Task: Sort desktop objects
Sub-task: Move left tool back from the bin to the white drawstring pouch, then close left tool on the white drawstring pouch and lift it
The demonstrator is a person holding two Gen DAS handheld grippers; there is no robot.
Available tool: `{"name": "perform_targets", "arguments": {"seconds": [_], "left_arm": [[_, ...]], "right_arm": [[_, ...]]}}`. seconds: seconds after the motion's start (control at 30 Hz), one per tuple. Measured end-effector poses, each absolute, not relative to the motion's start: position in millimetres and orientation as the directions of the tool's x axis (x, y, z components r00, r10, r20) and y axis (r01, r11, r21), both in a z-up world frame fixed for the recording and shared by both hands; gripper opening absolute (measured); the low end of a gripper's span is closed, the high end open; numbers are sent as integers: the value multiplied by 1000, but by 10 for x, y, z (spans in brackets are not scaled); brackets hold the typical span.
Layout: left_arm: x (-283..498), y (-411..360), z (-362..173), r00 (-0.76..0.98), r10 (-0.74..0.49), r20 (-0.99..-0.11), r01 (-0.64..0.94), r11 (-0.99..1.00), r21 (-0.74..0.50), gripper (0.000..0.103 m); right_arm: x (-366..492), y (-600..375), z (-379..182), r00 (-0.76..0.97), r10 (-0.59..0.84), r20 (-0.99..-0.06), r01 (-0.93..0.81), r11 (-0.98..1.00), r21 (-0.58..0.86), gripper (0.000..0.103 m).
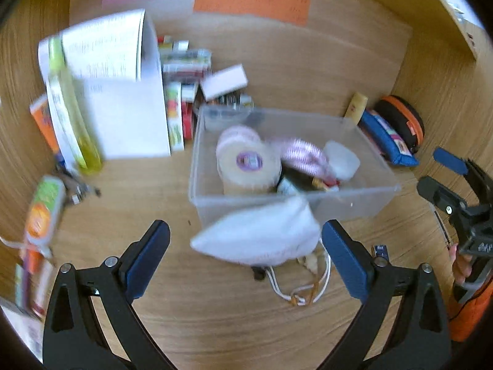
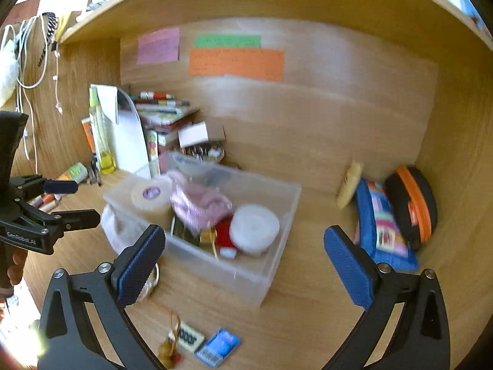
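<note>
We are between picks in the sorting: our left gripper (image 1: 246, 256) stands with its jaws spread wide, and the white drawstring pouch (image 1: 258, 234) lies in the gap between them, resting against the near wall of the clear plastic bin (image 1: 354, 197), with neither pad touching it. Whether the pouch has just been set down or is about to be taken we cannot tell from this view. Our right gripper (image 2: 243, 259) is likewise released and holds nothing; the bin sits at its twelve o'clock, already carrying a tape roll (image 2: 151, 197), a pink striped bag (image 2: 197, 206) and a white round lid (image 2: 254, 226). Loose things remain on the desk: a small blue packet (image 2: 218, 347) and a little label card (image 2: 191, 337) at the right gripper's six o'clock, and a blue patterned pouch (image 2: 382, 225) at its two o'clock. We judge the next move calls for closing on the white pouch from both sides and lifting it over the bin's rim.
</note>
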State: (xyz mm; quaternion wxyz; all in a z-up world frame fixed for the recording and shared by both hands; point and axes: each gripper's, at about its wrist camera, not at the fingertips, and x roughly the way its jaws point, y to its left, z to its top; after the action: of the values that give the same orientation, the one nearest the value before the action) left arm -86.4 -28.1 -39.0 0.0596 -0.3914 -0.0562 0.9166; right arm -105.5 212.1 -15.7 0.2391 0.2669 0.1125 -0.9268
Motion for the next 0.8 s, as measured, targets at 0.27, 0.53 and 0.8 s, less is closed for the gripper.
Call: {"name": "perform_targets", "arguments": {"seconds": [0.27, 0.53, 0.8], "left_arm": [[-940, -291, -778, -617, 234, -752, -21, -959, -282, 100], [-1167, -201, -1030, -538, 282, -794, -2, -943, -333, 100], [-1314, -51, -1072, -559, 215, -800, 33, -959, -281, 101]], "right_arm": [[-946, 2218, -517, -685, -377, -624, 501, -865, -28, 103], [-829, 2216, -828, -627, -374, -683, 526, -850, -17, 101], [-809, 2139, -1036, -547, -402, -734, 566, -824, 30, 70]]}}
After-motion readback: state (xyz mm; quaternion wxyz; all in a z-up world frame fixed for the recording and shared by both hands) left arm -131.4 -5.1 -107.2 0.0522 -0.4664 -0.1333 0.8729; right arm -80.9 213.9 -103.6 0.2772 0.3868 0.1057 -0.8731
